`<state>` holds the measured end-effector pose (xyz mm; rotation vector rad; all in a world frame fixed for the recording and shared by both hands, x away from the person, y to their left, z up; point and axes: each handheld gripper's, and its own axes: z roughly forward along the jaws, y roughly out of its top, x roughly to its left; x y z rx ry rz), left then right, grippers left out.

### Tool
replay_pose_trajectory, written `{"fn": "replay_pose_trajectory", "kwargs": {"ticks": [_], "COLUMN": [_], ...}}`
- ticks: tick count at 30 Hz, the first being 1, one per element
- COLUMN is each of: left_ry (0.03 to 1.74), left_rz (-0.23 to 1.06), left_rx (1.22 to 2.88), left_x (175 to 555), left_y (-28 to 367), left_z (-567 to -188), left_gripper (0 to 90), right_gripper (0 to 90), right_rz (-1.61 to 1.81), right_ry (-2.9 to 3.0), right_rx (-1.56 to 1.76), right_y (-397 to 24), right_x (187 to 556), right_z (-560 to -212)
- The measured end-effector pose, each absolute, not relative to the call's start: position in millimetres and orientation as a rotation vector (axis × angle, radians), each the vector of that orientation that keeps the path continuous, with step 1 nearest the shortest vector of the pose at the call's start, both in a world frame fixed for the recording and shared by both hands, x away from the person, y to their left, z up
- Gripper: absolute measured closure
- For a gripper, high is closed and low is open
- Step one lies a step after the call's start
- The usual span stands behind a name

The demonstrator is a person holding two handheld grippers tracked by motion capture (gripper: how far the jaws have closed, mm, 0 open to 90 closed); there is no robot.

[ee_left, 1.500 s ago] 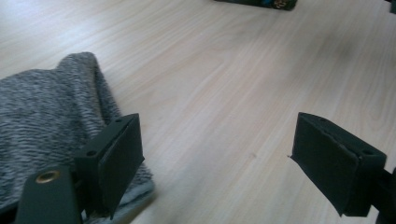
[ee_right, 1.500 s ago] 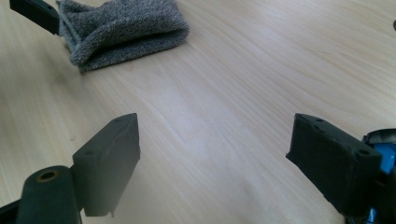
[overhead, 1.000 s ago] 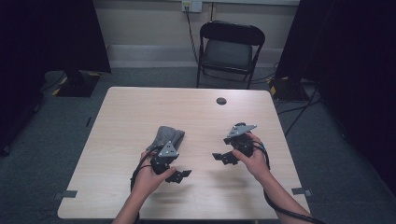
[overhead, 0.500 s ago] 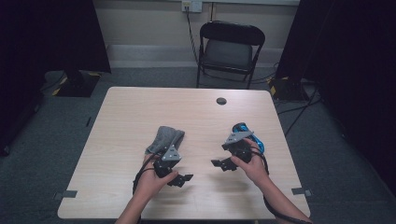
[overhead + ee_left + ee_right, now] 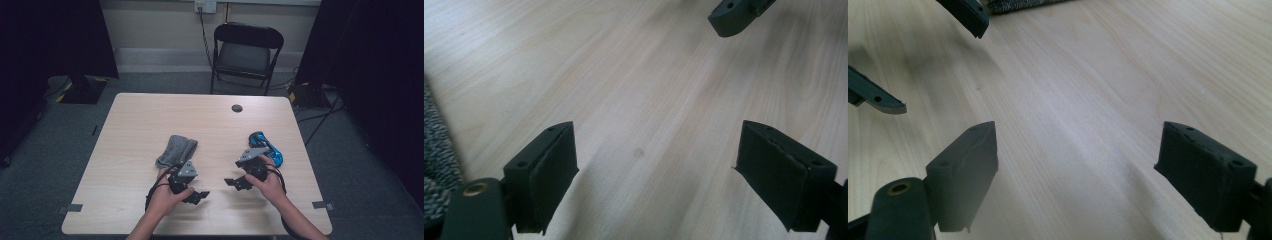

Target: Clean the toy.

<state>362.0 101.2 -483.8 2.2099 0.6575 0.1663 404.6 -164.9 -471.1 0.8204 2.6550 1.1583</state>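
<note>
1. Nearest the person, the left gripper [image 5: 196, 196] rests low over the pale wood-grain table [image 5: 140, 125], held in the person's left hand [image 5: 162, 200]; its jaws stand wide apart with only bare tabletop between them.
2. Level with it on the other side, the right gripper [image 5: 231, 183] sits in the right hand [image 5: 270, 184], its jaws likewise spread and holding nothing. The two grippers point toward each other across a short stretch of bare table.
3. Just beyond the left gripper lies the folded grey knitted cloth [image 5: 176, 151], flat on the table and close behind the gripper's grey three-cornered plate; in the left gripper view its speckled edge [image 5: 439, 165] shows beside the left jaw.
4. Just beyond the right hand lies a glossy blue and black toy car [image 5: 267, 147], on the table near its right edge.
5. Farther off, a small dark round disc [image 5: 237, 108] sits on the table near the far edge.
6. Behind the table stands a black folding metal chair [image 5: 245, 55].
</note>
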Motion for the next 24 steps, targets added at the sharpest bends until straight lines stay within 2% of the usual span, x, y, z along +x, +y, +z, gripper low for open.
{"fn": "replay_pose_trajectory", "kwargs": {"ticks": [9, 24], "left_ry": [0.630, 0.558], "left_rz": [0.152, 0.216], "left_rx": [2.245, 2.264], "left_x": [357.0, 350.7], "left_y": [96.6, 94.2], "left_z": [-493.9, -501.6], "left_gripper": [16.0, 15.0], "right_gripper": [15.2, 14.5], "right_rz": [1.139, 1.123], "right_ry": [2.678, 2.645], "right_rx": [0.821, 0.737], "right_y": [-165.1, -163.4], "right_x": [395.4, 380.6], "right_z": [-484.8, -499.8]}}
